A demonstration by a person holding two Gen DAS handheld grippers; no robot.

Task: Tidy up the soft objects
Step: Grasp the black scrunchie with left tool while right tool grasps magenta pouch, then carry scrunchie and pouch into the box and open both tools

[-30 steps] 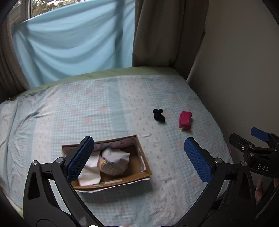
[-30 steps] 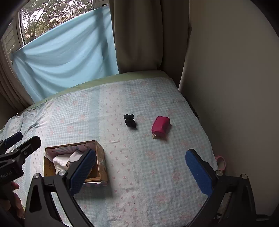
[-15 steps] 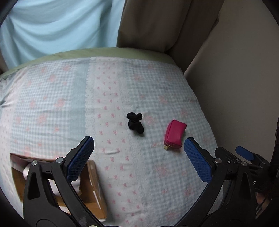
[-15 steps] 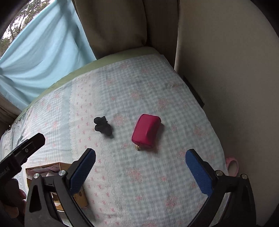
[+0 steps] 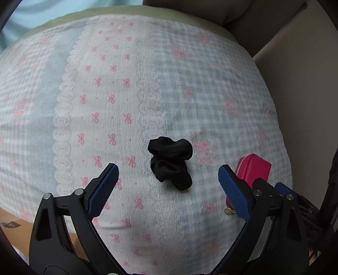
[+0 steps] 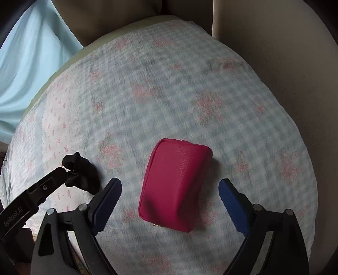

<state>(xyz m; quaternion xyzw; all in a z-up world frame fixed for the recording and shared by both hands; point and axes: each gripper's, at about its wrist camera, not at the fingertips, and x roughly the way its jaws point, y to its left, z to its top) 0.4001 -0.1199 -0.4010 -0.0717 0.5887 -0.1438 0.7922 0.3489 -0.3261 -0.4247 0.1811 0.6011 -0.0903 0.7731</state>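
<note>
Both grippers hover with fingers spread wide over the bed (image 5: 190, 69): the left gripper (image 5: 168, 189) frames a crumpled black sock (image 5: 170, 161), the right gripper (image 6: 170, 202) a pink pouch (image 6: 175, 184) nearer the bed's right edge. A cardboard box (image 5: 12, 226) corner shows near-left.

A bedspread (image 5: 147, 88) in pale blue check with pink bows and flowers covers the bed. Beyond the bedspread's far edge hang a light blue sheet (image 6: 27, 63) and brown curtains (image 6: 126, 14). A beige wall (image 6: 285, 63) runs along the bedspread's right side. A cardboard box (image 5: 12, 226) sits on the bedspread's near left corner.
</note>
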